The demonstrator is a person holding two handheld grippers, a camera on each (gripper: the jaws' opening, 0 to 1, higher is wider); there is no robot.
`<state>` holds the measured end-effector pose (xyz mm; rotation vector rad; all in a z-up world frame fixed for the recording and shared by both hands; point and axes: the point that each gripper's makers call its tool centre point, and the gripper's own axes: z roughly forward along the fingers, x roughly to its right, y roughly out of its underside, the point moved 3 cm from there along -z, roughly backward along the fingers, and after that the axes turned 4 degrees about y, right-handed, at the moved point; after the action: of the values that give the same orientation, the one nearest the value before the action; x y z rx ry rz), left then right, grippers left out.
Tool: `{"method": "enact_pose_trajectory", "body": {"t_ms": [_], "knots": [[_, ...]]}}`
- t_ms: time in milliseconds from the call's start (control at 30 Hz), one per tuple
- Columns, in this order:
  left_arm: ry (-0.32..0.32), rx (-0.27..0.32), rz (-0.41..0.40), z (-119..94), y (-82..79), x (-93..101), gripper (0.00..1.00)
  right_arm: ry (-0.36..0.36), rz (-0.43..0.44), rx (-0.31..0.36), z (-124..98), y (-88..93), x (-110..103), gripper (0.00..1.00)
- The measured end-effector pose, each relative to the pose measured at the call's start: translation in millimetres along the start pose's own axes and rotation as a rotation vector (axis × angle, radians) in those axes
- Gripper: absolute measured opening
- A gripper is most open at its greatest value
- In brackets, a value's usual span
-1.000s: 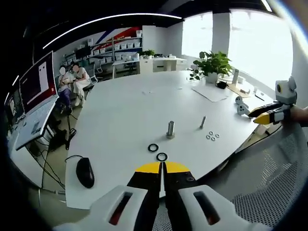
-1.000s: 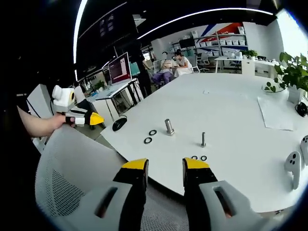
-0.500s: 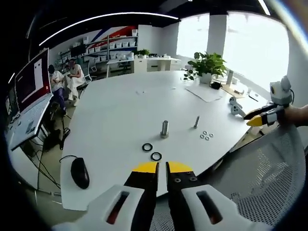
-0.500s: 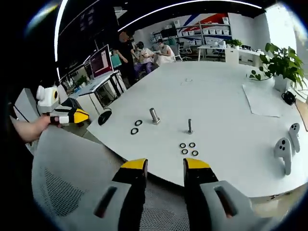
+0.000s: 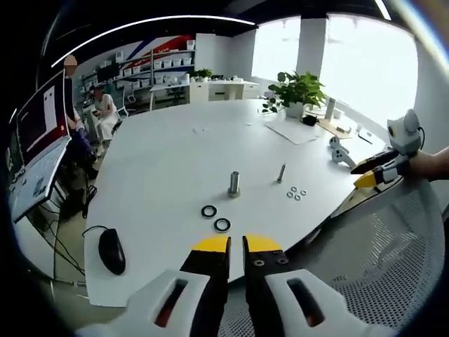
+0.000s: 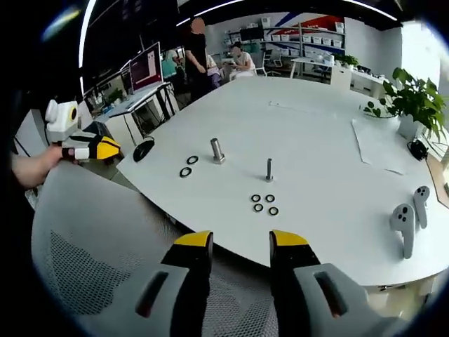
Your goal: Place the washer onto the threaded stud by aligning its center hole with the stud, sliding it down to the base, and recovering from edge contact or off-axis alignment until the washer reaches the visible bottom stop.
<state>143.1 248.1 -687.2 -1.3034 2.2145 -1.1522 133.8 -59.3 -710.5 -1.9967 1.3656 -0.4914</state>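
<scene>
On the desk (image 6: 337, 133) are counted two studs (image 6: 217, 149) (image 6: 269, 169), two black rings (image 6: 185, 172) (image 6: 192, 160), four small washers (image 6: 264, 203) and two controllers (image 6: 405, 222) (image 6: 420, 199).

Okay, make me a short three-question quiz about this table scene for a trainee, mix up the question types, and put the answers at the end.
1. True or false: a washer already sits on the thin threaded stud.
2. How many small washers lie grouped near that stud? A) two B) four C) six
3. Fill in: the right gripper has its jaws ____, with nothing between them.

Key:
1. False; the stud is bare.
2. B; the right gripper view shows four.
3. Open. The left gripper is nearly closed and empty. Two dark rings lie near the thicker stud, and a mouse sits at the table edge.
</scene>
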Motion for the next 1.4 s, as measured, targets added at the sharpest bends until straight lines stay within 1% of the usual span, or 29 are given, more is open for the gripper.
{"method": "enact_pose_trajectory", "body": {"t_ms": [67, 167, 300, 400, 600, 733, 833, 933, 1067, 1133, 1300, 1400], "knots": [[0.002, -0.007, 0.001, 0.1, 1.0, 0.4, 0.04, -0.005, 0.006, -0.001, 0.1, 0.3, -0.7, 0.34], [0.006, 0.005, -0.002, -0.4, -0.3, 0.7, 0.04, 0.002, -0.008, -0.011, 0.6, 2.6, 0.1, 0.34], [0.006, 0.001, -0.006, -0.5, 0.0, 0.4, 0.04, 0.008, 0.005, -0.002, 0.3, 1.1, 2.6, 0.34], [0.005, 0.005, -0.009, -0.8, -0.6, 0.2, 0.04, 0.010, 0.007, -0.007, 0.3, 1.4, 2.4, 0.34], [-0.001, 0.006, -0.010, -0.7, -0.8, -0.4, 0.04, -0.001, 0.013, -0.003, 0.0, 0.5, 1.0, 0.34], [0.002, 0.020, -0.016, -1.2, -2.7, -0.2, 0.04, 0.003, 0.020, -0.028, 1.0, 3.6, 2.2, 0.35], [0.000, 0.014, -0.022, -0.7, -1.9, -1.0, 0.04, -0.005, 0.009, -0.036, 1.4, 5.0, 0.9, 0.35], [0.005, 0.016, -0.017, -1.0, -2.4, 0.0, 0.04, -0.016, 0.023, 0.004, -1.3, -0.9, -0.9, 0.35], [-0.011, 0.017, -0.025, -1.5, -2.5, -2.6, 0.04, -0.016, 0.024, -0.012, 0.4, 2.1, -0.8, 0.35], [-0.013, 0.022, -0.030, -1.9, -2.9, -2.6, 0.03, -0.033, 0.023, -0.006, 0.6, 0.8, -3.7, 0.35], [-0.016, 0.010, -0.032, -1.7, -1.0, -2.7, 0.04, -0.056, 0.033, 0.005, 0.2, 0.1, -6.5, 0.35], [-0.032, 0.010, -0.045, -2.2, -0.7, -5.6, 0.04, -0.069, 0.031, 0.010, 0.2, -0.6, -9.1, 0.35]]}}
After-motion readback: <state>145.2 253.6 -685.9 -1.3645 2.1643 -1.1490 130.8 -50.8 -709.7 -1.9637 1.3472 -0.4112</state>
